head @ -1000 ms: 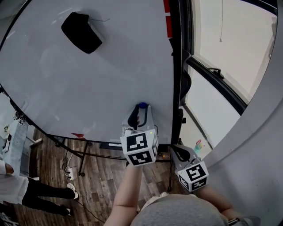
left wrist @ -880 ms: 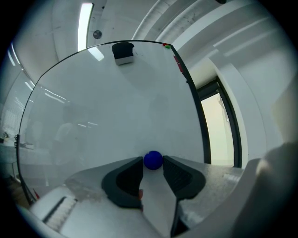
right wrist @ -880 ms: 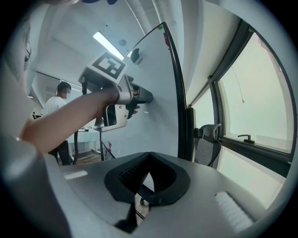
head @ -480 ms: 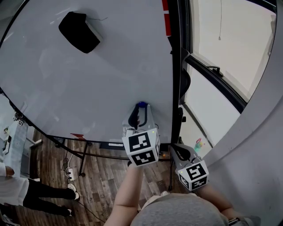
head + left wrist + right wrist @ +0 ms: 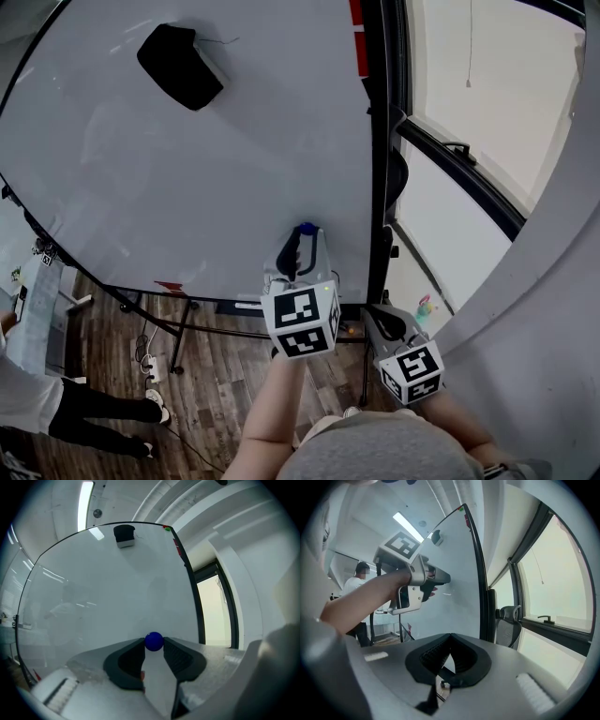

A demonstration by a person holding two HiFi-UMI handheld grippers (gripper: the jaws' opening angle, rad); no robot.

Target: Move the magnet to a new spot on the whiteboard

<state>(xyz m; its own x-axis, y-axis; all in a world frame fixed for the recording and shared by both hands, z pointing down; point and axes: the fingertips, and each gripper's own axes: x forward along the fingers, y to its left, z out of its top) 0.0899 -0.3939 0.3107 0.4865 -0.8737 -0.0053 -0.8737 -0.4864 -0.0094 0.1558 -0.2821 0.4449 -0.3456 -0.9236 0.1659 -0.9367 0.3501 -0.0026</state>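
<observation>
The left gripper (image 5: 302, 238) points level at the whiteboard (image 5: 187, 187), and the blue magnet (image 5: 153, 641) sits right at the tips of its jaws. One dark ribbed pad (image 5: 133, 652) touches the ball's left side and the other its right, so the ball is pinched at the very ends of the fingers rather than deep in the gap. The jaws have just been closing, with the magnet between them, and they now grasp it. In the head view the magnet (image 5: 305, 227) lies against the lower right part of the board, near its dark right frame and well below the black eraser (image 5: 180, 66), which clings near the top left. Behind the ball, the space between the fingers shows only bare white board.

The right gripper (image 5: 450, 640) hangs lower and further right, well apart from the board and beside the window frame. Its jaws are clenched together, tips meeting, with nothing held between them
</observation>
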